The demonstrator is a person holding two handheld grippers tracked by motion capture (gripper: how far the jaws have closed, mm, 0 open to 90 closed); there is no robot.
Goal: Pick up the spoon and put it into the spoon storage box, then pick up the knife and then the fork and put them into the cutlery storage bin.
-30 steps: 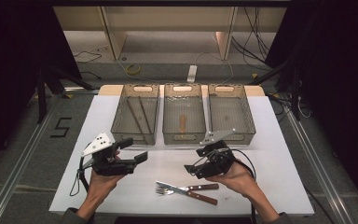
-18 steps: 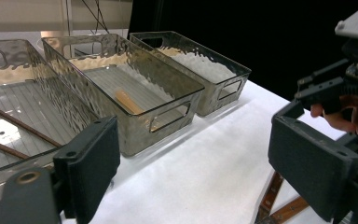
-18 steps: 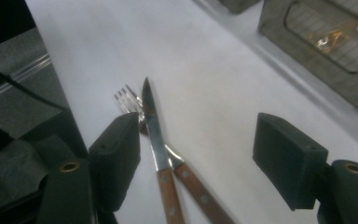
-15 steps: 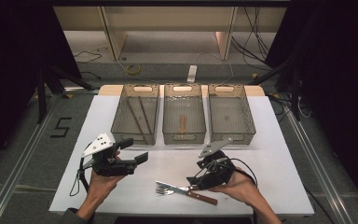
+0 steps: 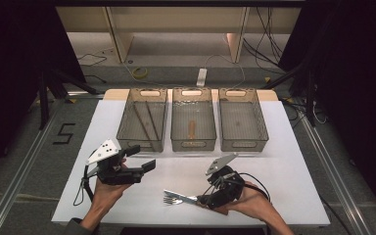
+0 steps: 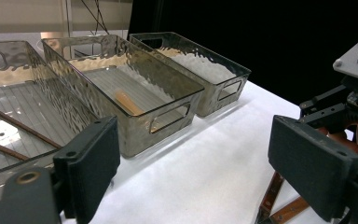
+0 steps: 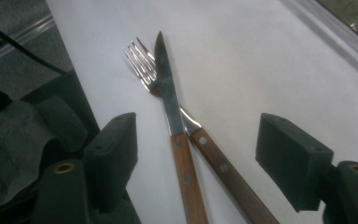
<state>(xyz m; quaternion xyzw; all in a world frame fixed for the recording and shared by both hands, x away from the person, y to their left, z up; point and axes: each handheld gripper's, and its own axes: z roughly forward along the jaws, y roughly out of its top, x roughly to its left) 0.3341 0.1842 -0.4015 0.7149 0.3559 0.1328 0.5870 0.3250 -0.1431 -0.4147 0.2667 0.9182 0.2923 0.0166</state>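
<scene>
Knife (image 7: 170, 109) and fork (image 7: 144, 67) lie crossed on the table (image 5: 293, 166), unsorted. Right tongs (image 7: 196, 154) gape astride both handles, gripping neither; left tongs (image 6: 193, 172) apart, empty. Left tray (image 5: 142, 120) and middle tray (image 5: 192, 120) already hold items.

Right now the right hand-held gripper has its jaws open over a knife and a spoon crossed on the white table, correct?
Not quite: it is a fork, not a spoon. The right gripper view shows its tines beside the knife blade. The right hand-held gripper does have its jaws open over the crossed pair on the white table.
</scene>
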